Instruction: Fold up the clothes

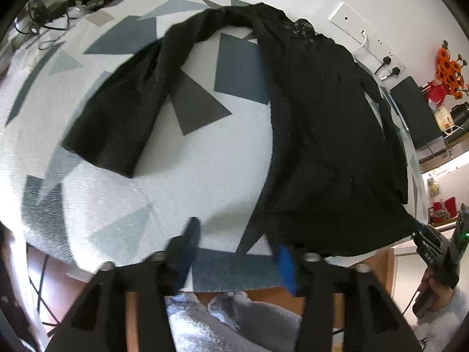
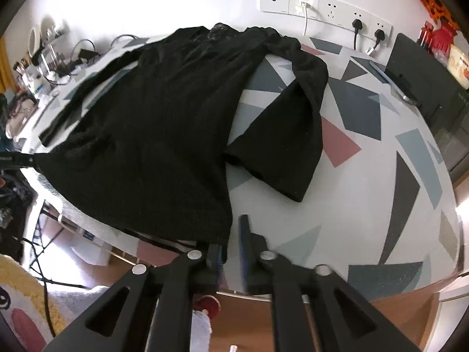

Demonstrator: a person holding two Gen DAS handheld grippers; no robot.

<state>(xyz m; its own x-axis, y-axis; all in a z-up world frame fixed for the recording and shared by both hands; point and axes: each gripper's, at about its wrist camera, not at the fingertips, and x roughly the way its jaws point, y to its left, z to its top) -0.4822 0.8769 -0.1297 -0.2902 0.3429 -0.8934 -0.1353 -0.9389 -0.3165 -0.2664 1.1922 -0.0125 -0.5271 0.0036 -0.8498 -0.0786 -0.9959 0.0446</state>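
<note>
Garment: black top (image 2: 164, 123) spread on the patterned table (image 2: 366, 193), hem at the near edge.
Left gripper (image 1: 234, 246): released, hem corner at two o'clock.
Right gripper (image 2: 231, 249): released, hem corner at eleven o'clock, beside its left finger.

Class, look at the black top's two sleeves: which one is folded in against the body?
Neither is fully folded; the right sleeve lies closer, its cuff touching the body, while the left sleeve splays apart.

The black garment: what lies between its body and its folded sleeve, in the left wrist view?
Only bare patterned tablecloth lies between the black garment's body and its sleeve.
</note>
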